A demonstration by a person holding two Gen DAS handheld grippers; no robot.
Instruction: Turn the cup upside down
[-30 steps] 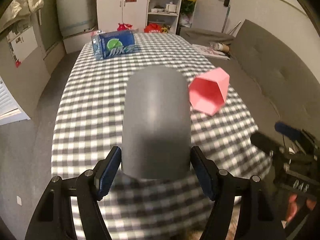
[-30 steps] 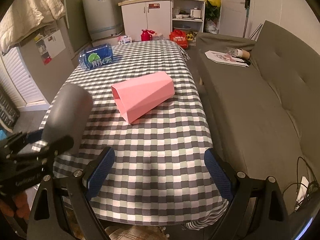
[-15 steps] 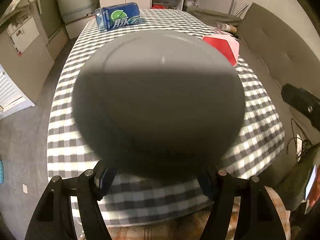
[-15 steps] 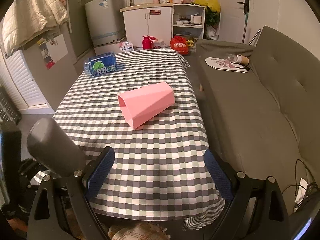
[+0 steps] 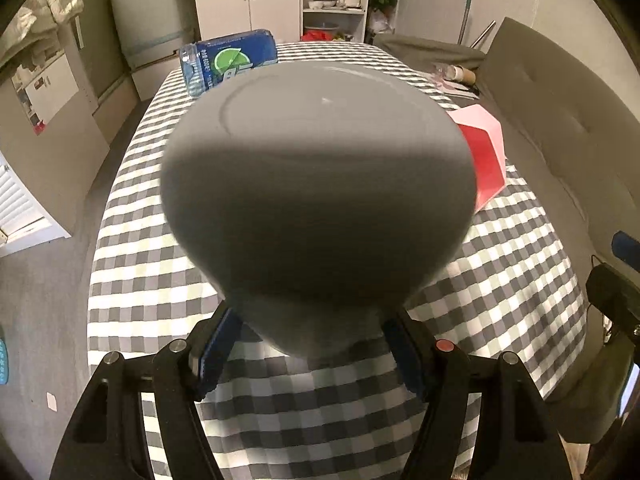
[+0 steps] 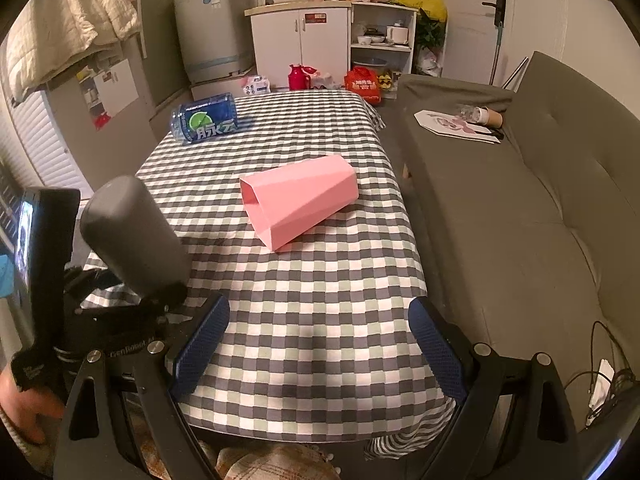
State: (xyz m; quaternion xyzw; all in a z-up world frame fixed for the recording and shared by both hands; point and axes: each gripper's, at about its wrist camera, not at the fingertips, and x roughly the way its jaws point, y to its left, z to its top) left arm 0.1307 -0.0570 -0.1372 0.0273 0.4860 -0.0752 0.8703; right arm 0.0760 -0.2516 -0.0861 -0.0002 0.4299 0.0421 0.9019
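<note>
Your left tool (image 5: 312, 350) is clamped on the grey cup (image 5: 316, 196), held off the worktop (image 6: 320, 300); its mouth faces away, unseen, and its base hides most of the pink cup (image 5: 482, 156). Your right tool (image 6: 320, 340) is spread wide, gripping nothing.

L gripper (image 5: 312, 354): black frame, blue textured pads (image 5: 214, 346), silver screws, one red. R gripper (image 6: 318, 344): same, no red. "GenRobot" label, bare hand (image 6: 18, 404).

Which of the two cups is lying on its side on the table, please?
The pink cup, resting on the checked tablecloth. The grey cup is instead held off the table in the left gripper.
</note>
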